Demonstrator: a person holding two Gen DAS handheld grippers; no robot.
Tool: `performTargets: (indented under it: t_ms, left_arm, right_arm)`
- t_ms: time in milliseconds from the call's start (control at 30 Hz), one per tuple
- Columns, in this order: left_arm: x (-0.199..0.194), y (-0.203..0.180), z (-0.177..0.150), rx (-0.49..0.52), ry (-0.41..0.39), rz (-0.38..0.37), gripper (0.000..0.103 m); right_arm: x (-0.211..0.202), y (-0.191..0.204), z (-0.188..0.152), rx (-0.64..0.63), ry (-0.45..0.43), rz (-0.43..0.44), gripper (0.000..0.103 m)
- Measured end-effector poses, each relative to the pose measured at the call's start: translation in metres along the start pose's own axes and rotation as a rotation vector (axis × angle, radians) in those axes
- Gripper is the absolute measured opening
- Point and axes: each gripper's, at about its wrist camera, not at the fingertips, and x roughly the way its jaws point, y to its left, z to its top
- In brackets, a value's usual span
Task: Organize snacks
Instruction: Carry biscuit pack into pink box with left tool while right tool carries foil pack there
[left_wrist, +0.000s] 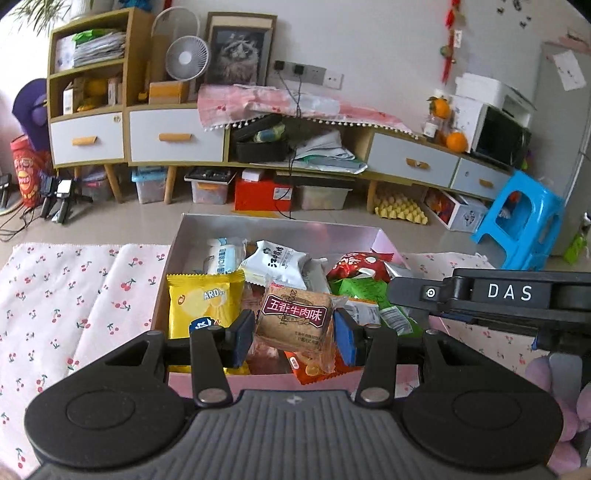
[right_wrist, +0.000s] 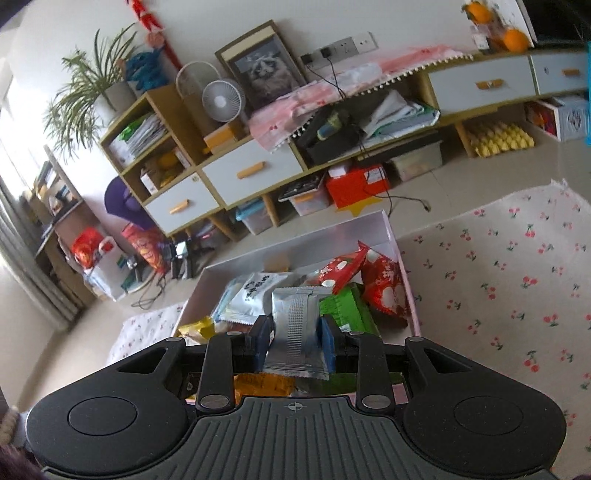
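Left gripper (left_wrist: 294, 338) clamping brown biscuit pack (left_wrist: 295, 317), right gripper (right_wrist: 294, 347) clamping silver pouch (right_wrist: 295, 328) over pink box (left_wrist: 207, 221); sorting step underway, next needing placement w/ matching snacks

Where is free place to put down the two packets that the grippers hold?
Free: the cherry cloth left of the box, and the cloth right of it in the right wrist view. Some bare floor shows at the box's far wall. Crowded: the box's near half, piled with packets.
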Motion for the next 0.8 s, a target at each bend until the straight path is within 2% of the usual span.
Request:
performTargets:
  t_ms: [167, 267, 333, 400, 433, 533, 700, 800]
  left_arm:
    - [0.003, 0.002, 0.001, -0.018, -0.001, 0.012, 0.043]
    - [0.004, 0.003, 0.001, -0.024, 0.004, 0.009, 0.044]
    - [0.002, 0.001, 0.0, -0.017, -0.005, 0.016, 0.055]
    - [-0.001, -0.001, 0.001, -0.001, -0.021, 0.024, 0.062]
    - [-0.001, -0.002, 0.001, 0.004, -0.023, 0.021, 0.063]
    - [-0.003, -0.004, 0.002, 0.011, -0.028, 0.023, 0.069]
    - [-0.003, -0.003, 0.002, 0.019, -0.015, 0.05, 0.07]
    - [-0.007, 0.003, 0.0, 0.008, 0.005, 0.052, 0.069]
  right_arm:
    - [0.004, 0.002, -0.001, 0.019, -0.005, 0.019, 0.029]
    - [0.004, 0.003, -0.002, 0.032, -0.009, 0.036, 0.033]
    - [0.005, 0.003, -0.002, 0.036, -0.005, 0.046, 0.035]
    - [0.004, 0.003, -0.002, 0.033, -0.008, 0.04, 0.043]
    - [0.003, 0.003, -0.002, 0.032, -0.01, 0.038, 0.047]
    - [0.001, 0.001, -0.001, 0.036, -0.009, 0.033, 0.049]
    - [-0.004, -0.004, -0.002, 0.033, -0.006, 0.016, 0.053]
    - [-0.01, -0.007, -0.01, 0.017, 0.033, 0.011, 0.063]
